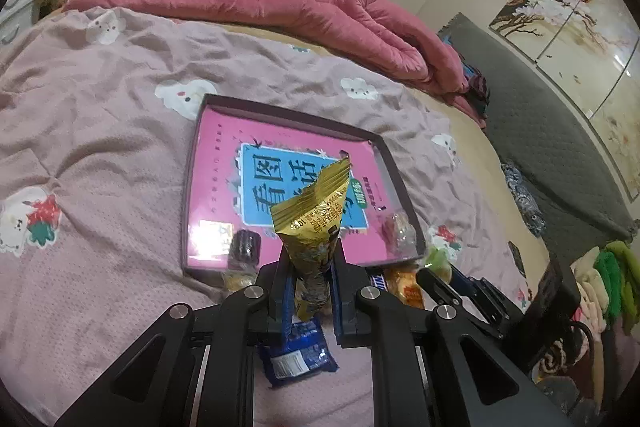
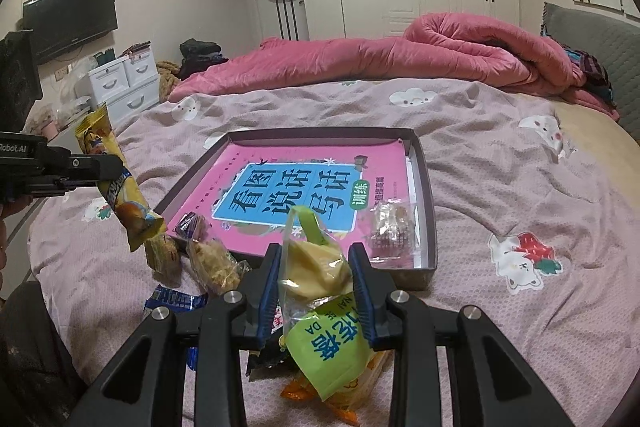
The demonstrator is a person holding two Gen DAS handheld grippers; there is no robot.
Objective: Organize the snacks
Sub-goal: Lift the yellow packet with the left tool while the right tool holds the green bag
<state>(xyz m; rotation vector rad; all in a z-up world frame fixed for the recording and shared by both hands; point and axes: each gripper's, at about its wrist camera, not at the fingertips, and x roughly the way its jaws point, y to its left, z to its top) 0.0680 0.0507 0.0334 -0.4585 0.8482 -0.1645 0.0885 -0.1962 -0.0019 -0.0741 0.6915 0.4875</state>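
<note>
A dark shallow box with a pink book in it lies on the bed. My left gripper is shut on a gold snack packet, held above the box's near edge; it also shows in the right wrist view. My right gripper is shut on a clear bag with a green label, held just before the box. A clear-wrapped snack and a dark snack lie in the box.
Loose snacks lie on the pink bedspread before the box: a blue packet, a blue bar, a pastry bag, an orange packet. A rolled pink quilt lies at the back. White drawers stand at left.
</note>
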